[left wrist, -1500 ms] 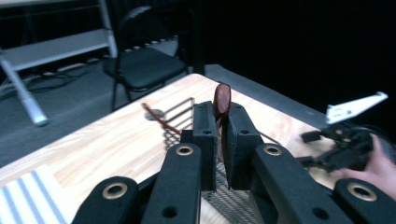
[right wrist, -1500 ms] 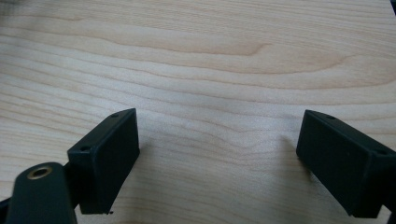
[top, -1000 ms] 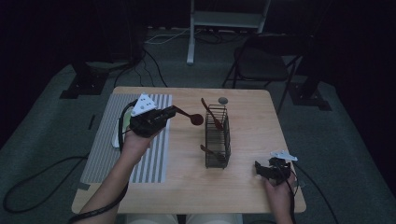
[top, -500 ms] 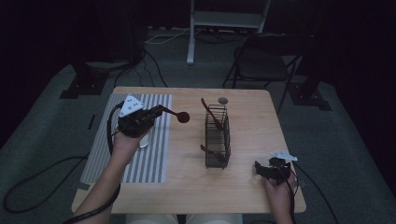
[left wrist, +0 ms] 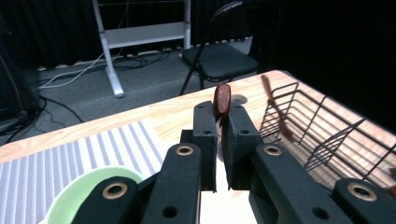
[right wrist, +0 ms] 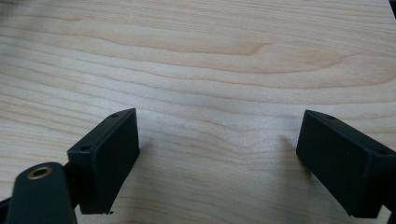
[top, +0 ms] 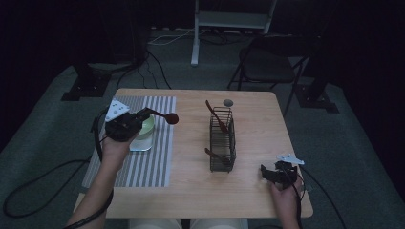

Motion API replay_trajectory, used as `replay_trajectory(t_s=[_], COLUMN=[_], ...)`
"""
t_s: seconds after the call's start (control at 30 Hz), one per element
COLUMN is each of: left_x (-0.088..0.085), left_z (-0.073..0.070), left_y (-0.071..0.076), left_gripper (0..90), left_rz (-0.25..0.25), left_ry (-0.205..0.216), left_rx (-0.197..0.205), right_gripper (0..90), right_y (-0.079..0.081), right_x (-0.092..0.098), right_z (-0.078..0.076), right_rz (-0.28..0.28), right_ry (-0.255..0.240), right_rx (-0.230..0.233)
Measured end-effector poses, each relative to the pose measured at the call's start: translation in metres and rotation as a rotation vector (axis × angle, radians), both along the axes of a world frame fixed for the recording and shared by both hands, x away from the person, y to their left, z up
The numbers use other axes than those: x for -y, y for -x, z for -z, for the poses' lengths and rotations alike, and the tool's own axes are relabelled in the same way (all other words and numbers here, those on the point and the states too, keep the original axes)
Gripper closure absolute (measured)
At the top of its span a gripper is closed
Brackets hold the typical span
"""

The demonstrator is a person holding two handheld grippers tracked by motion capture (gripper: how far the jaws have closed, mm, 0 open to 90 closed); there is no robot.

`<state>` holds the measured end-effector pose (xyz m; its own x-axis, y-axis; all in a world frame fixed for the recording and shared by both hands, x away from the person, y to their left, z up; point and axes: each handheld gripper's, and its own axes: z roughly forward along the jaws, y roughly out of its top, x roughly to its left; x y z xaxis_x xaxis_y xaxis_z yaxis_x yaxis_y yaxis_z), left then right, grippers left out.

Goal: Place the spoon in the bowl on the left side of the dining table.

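Note:
My left gripper [top: 143,115] [left wrist: 220,122] is shut on a dark brown wooden spoon [top: 168,117] [left wrist: 222,99], held over the striped mat with its bowl end pointing right, toward the rack. Just under the gripper sits a pale green bowl [top: 147,128] [left wrist: 77,198]. A black wire rack [top: 222,139] [left wrist: 322,135] stands mid-table with two more brown utensils [top: 216,116] leaning in it. At the table's front right my right gripper [top: 268,173] [right wrist: 217,161] rests low over bare wood, jaws wide open and nothing between them.
A grey-and-white striped mat [top: 143,162] covers the table's left part. A small grey round object [top: 228,102] lies near the far edge behind the rack. A black folding chair [top: 267,67] and a white stand [top: 229,19] are beyond the table.
My left gripper has carried the spoon leftward, away from the rack and slightly lower, to above the green bowl. The right gripper has stayed put.

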<state>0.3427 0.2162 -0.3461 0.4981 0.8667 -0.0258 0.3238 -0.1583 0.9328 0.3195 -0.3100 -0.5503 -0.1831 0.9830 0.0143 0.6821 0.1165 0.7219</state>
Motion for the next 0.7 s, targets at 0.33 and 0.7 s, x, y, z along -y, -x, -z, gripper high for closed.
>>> replay_trajectory(t_s=[0.33, 0.7], left_x=[-0.028, -0.051], left_z=[0.004, 0.019], left_y=[0.002, 0.002], left_gripper=[84.6, 84.6], left_rz=[-0.072, -0.150], left_ry=[0.008, -0.006], left_rx=[-0.003, -0.018], right_gripper=[12.5, 12.5], right_y=[0.000, 0.000], right_x=[0.000, 0.000], right_z=[0.000, 0.000], right_rz=[0.000, 0.000], right_ry=[0.000, 0.000], right_rx=[0.000, 0.000])
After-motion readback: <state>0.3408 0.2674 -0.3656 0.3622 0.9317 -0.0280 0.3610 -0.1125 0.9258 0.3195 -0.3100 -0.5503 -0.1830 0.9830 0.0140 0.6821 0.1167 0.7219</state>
